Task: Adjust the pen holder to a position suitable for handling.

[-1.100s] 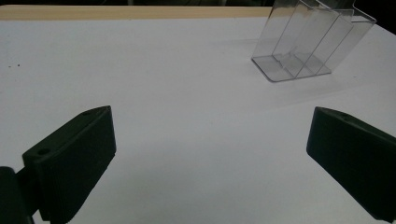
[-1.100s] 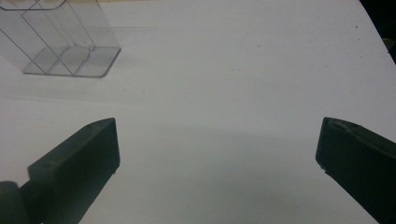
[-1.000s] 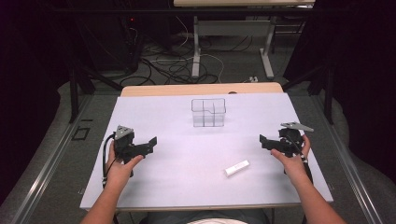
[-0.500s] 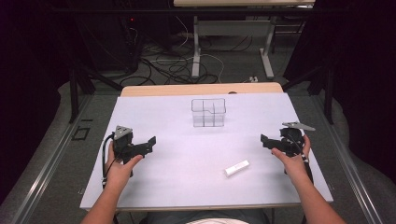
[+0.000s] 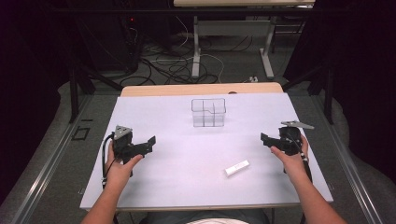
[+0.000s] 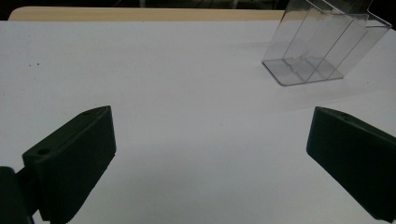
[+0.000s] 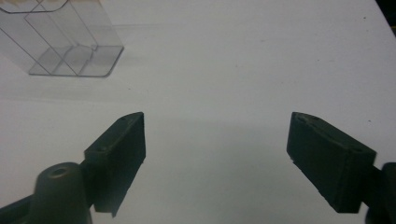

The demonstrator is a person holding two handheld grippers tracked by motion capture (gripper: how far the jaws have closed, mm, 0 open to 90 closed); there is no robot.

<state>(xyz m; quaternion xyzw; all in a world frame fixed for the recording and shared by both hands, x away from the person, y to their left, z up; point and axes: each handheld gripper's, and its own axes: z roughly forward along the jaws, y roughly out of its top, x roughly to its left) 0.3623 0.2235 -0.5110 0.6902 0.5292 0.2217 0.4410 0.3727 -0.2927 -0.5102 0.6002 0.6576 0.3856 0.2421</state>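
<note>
High view showed a person at a white desk (image 5: 187, 186) with a hand-held gripper in each hand. At the left, the left hand-held gripper (image 5: 148, 142) hovered just above the desk, jaws spread wide with nothing between them; the left gripper view looked past them to a clear plastic organizer (image 6: 322, 46). That organizer (image 5: 208, 112) stood upright near the far middle of the desk, its compartments empty as far as could be told. Nearer the person and right of centre lay a small white stick (image 5: 237, 168), flat on the desk, well apart from the organizer and nearer the right hand than the left. At the right, the right hand-held gripper (image 5: 267, 139) was also spread and held nothing, with bare desk between the jaws in the right gripper view.

The likely job was to carry the stick to the organizer. The risks, as a judgement: the low, slim stick could skid or roll away if the jaws came down off-centre, and a careless drop could knock the light organizer or miss its narrow compartments.

Compared with the frames a second before, both hands sat where they had been, and stick and organizer had not moved; the right jaws had just been closing somewhat, on nothing.
</note>
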